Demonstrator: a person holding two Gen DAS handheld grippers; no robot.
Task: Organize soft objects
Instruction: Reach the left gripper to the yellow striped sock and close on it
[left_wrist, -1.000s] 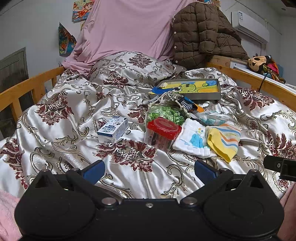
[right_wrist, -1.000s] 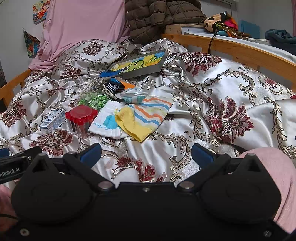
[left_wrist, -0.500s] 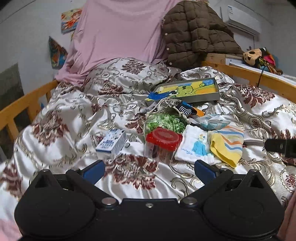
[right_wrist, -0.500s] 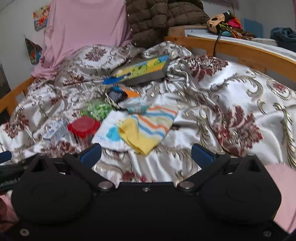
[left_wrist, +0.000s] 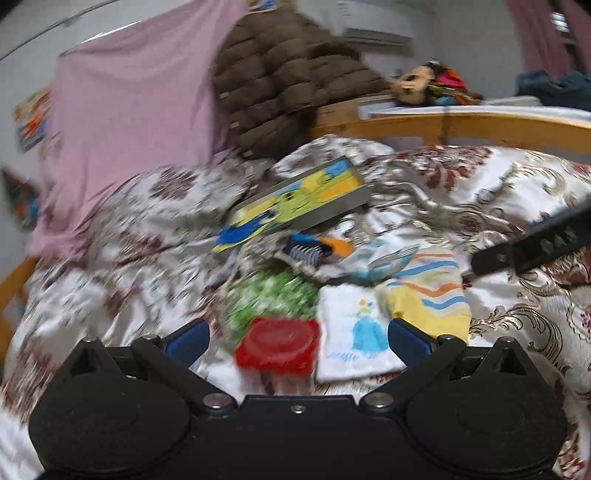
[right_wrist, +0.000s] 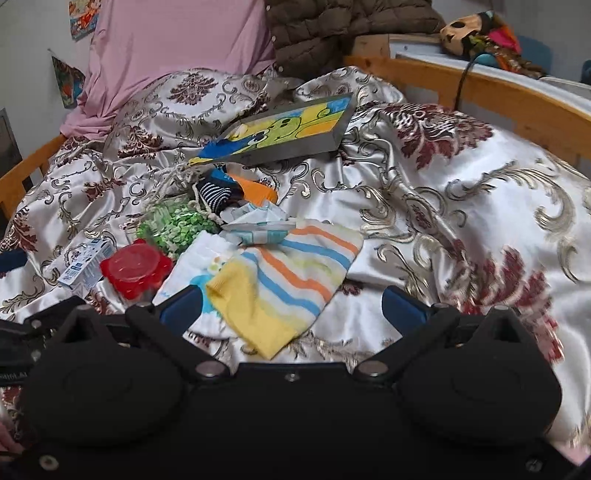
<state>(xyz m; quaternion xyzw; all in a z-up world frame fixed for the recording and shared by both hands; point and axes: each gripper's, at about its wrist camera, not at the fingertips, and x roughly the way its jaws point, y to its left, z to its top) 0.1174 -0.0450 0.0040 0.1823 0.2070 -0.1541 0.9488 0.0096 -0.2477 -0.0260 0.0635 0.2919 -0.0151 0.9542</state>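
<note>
Bed lot, items listed by place relative to the red-lidded jar (right_wrist: 136, 266), which stands on a floral satin bedspread (right_wrist: 461, 206). Left gripper (left_wrist: 297, 334): jaws spread wide, empty, the jar just ahead between its blue pads; this view is motion-blurred. Right gripper (right_wrist: 291, 306): jaws spread wide, empty, poised over the striped sock. Striped sock (right_wrist: 284, 280): yellow toe, orange and blue bands, lying flat to the right of the jar. White cloth with blue print (left_wrist: 354, 328): just right of the jar, partly under the sock. Bag of green pieces (right_wrist: 173, 225): directly behind the jar, touching it. Small blue-and-white carton (right_wrist: 86, 262): just left of the jar. Crumpled pale packet (right_wrist: 258, 223): behind the sock, right of the bag. Dark striped sock (right_wrist: 216, 195) and orange piece (right_wrist: 258, 190): farther behind the jar. Picture box with cartoon lid (right_wrist: 280, 129): well behind the jar, tilted on the bedspread.
</note>
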